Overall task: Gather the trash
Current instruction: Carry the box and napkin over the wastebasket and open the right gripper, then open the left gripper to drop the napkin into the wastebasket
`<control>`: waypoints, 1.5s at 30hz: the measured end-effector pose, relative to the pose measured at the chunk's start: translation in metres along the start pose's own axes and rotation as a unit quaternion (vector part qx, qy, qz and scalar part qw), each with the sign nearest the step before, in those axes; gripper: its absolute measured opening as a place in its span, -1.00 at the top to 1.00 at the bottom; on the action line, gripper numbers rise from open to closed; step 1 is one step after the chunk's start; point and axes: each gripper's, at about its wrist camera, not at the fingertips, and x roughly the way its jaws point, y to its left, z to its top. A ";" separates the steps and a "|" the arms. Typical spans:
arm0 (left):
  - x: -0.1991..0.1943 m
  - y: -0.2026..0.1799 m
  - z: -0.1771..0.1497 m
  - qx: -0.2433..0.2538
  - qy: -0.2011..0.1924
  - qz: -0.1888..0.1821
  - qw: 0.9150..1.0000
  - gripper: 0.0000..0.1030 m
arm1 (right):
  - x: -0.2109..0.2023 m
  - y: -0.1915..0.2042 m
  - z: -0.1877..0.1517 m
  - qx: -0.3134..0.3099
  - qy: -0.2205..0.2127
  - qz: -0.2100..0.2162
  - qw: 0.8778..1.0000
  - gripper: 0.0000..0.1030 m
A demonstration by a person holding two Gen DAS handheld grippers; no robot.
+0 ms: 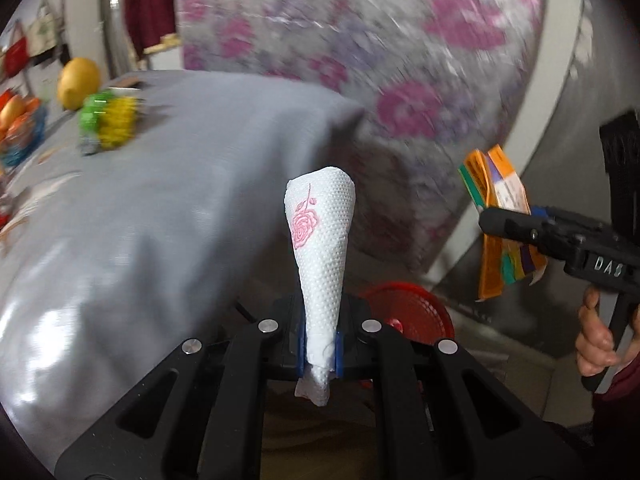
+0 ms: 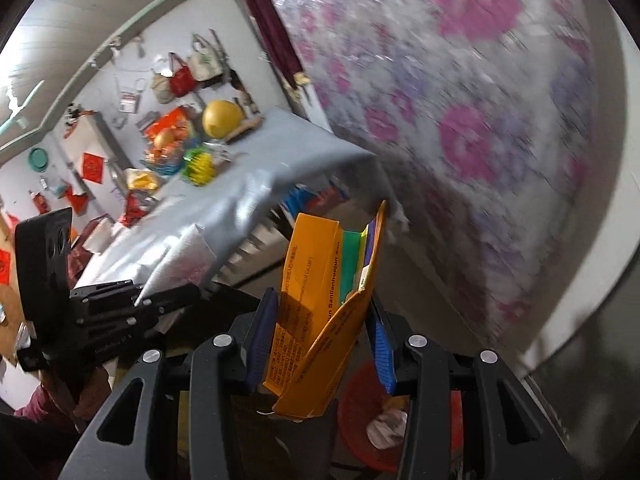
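My left gripper (image 1: 319,350) is shut on a white paper napkin (image 1: 320,240) with a pink rose print; the napkin stands up from the jaws like a cone. My right gripper (image 2: 320,344) is shut on a crumpled orange cardboard box (image 2: 320,304) with green and purple stripes. In the left wrist view that box (image 1: 500,208) and the right gripper (image 1: 516,220) show at the right, held by a hand (image 1: 596,340). A red mesh bin (image 1: 404,308) sits on the floor below both grippers. In the right wrist view the bin (image 2: 360,420) holds a pale crumpled scrap (image 2: 386,426).
A table under a grey cloth (image 1: 160,184) fills the left, its corner beside the napkin. On it lie a yellow pomelo (image 1: 78,82), a green-yellow spiky toy (image 1: 110,122) and a fruit basket (image 1: 20,128). A floral curtain (image 1: 380,40) hangs behind. Bags (image 2: 188,72) hang on the far wall.
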 end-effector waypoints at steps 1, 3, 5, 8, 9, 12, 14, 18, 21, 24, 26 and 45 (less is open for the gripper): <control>0.009 -0.007 -0.002 0.008 0.006 -0.002 1.000 0.78 | 0.001 -0.005 -0.003 0.005 0.003 -0.006 1.000 0.15; 0.029 -0.018 -0.005 0.022 0.022 -0.006 0.999 0.78 | 0.006 -0.018 -0.009 0.016 0.010 -0.017 1.000 0.15; 0.047 -0.029 -0.008 0.038 0.035 -0.005 0.999 0.78 | 0.011 -0.029 -0.014 0.027 0.015 -0.024 0.999 0.15; 0.069 -0.039 -0.011 0.057 0.050 -0.004 0.997 0.78 | 0.020 -0.044 -0.023 0.042 0.027 -0.034 0.998 0.15; 0.074 -0.042 -0.012 0.060 0.053 -0.003 0.997 0.78 | 0.024 -0.048 -0.027 0.046 0.033 -0.038 0.998 0.15; 0.090 -0.047 -0.015 0.069 0.063 0.003 0.996 0.78 | 0.035 -0.058 -0.038 0.056 0.049 -0.043 0.996 0.15; 0.099 -0.049 -0.017 0.072 0.070 0.005 0.995 0.78 | 0.041 -0.062 -0.045 0.059 0.059 -0.048 0.995 0.15; 0.117 -0.055 -0.023 0.087 0.086 0.013 0.992 0.78 | 0.056 -0.070 -0.059 0.067 0.084 -0.054 0.993 0.15; 0.125 -0.064 -0.030 0.102 0.095 0.016 0.990 0.78 | 0.068 -0.077 -0.071 0.068 0.102 -0.065 0.990 0.15; 0.135 -0.070 -0.034 0.115 0.102 0.017 0.988 0.78 | 0.080 -0.082 -0.082 0.070 0.119 -0.076 0.988 0.14; 0.139 -0.075 -0.038 0.125 0.106 0.019 0.986 0.78 | 0.087 -0.086 -0.088 0.074 0.130 -0.082 0.985 0.12; 0.142 -0.089 -0.044 0.146 0.108 0.015 0.983 0.71 | 0.068 -0.097 -0.074 0.094 0.090 -0.086 0.988 -0.14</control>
